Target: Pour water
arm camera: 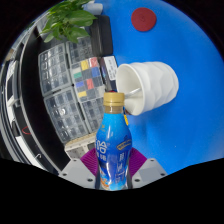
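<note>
A blue plastic bottle (113,150) with a gold cap and white lettering stands upright between my fingers, and my gripper (112,167) is shut on it, both purple pads (87,158) pressing its sides. Just beyond the bottle's cap lies a white ribbed paper cup (152,85), tipped on its side with its mouth facing the bottle. Both rest over a blue tabletop (185,45).
A clear plastic storage box (68,85) with coloured stickers stands left of the bottle. A green plant (68,18) sits behind it. A red round mark (145,17) lies on the blue surface beyond the cup. Dark equipment lines the left side.
</note>
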A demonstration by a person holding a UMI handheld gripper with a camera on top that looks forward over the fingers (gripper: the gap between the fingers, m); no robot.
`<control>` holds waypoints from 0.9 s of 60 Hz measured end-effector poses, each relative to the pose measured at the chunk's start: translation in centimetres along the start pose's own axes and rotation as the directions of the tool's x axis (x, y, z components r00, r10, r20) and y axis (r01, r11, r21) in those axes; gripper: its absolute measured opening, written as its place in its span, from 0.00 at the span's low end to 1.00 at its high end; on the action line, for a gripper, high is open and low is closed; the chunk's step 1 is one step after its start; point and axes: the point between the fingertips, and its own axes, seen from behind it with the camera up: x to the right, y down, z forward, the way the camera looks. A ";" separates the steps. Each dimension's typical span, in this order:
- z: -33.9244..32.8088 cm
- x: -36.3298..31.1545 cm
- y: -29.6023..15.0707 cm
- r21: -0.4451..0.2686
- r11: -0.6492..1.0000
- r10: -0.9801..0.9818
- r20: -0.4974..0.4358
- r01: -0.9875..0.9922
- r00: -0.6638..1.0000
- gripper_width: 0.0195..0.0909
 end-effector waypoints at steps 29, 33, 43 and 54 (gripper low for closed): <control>-6.3 -12.4 -11.6 0.134 0.106 -0.954 -0.266 0.985 0.139 0.26; -7.1 -13.2 -14.6 0.129 -0.004 -0.942 -0.332 0.992 0.040 0.26; -7.8 -11.8 -21.8 0.067 -0.113 -0.892 -0.446 0.991 -0.072 0.25; -7.7 -7.3 -27.4 -0.014 -0.152 -0.852 -0.505 0.988 -0.138 0.26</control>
